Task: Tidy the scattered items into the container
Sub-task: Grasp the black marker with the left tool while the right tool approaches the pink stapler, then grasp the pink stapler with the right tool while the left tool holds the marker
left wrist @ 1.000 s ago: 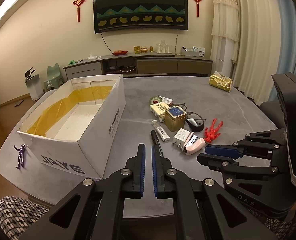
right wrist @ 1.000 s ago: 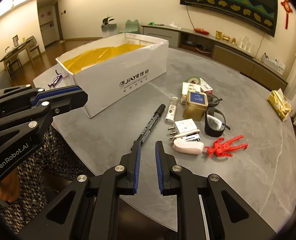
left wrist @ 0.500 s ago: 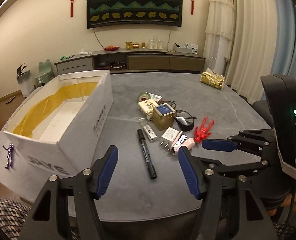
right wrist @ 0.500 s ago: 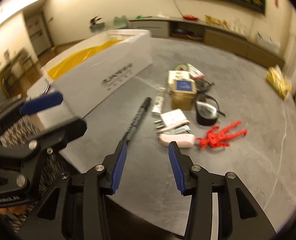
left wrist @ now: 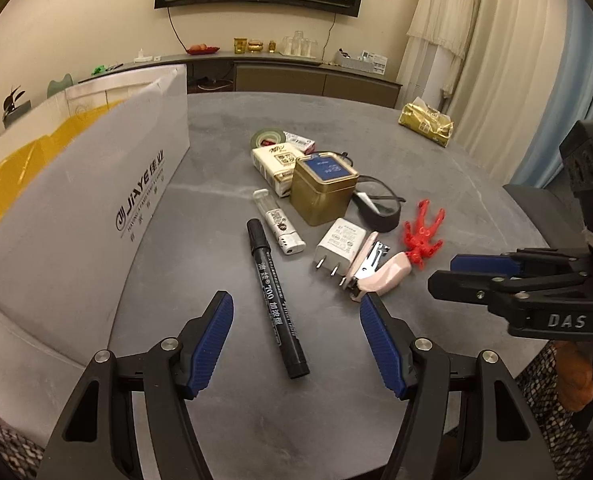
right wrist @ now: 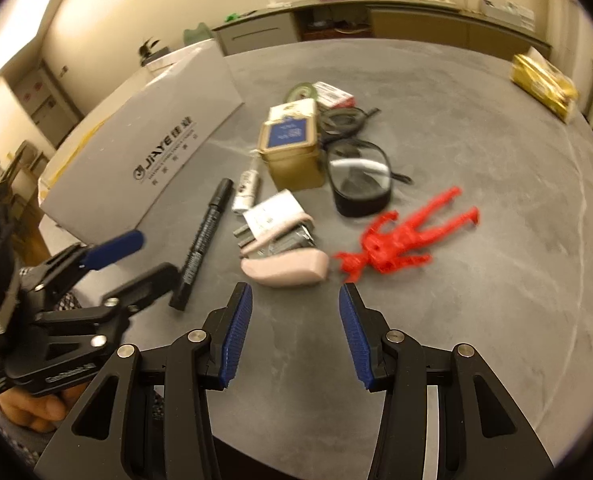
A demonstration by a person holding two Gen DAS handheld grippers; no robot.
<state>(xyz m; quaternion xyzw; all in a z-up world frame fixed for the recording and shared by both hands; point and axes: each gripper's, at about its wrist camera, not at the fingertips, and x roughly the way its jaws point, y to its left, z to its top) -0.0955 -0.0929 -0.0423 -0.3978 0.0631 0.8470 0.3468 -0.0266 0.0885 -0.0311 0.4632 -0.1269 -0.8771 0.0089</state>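
Note:
A white cardboard box with yellow lining stands at the left of the grey table. Scattered beside it lie a black marker, a lighter, a white charger plug, a pink stapler, a red toy figure, a gold tin and black goggles. My left gripper is open, its fingers straddling the marker's near end from above. My right gripper is open just short of the pink stapler and the red figure.
Behind the tin lie a cream packet, a tape roll and a small red-and-white box. A gold tissue pack sits at the far right of the table. A sideboard lines the back wall.
Both grippers went from shut to open. Each moved forward and lower toward the items, the left over the marker, the right toward the stapler and red figure.

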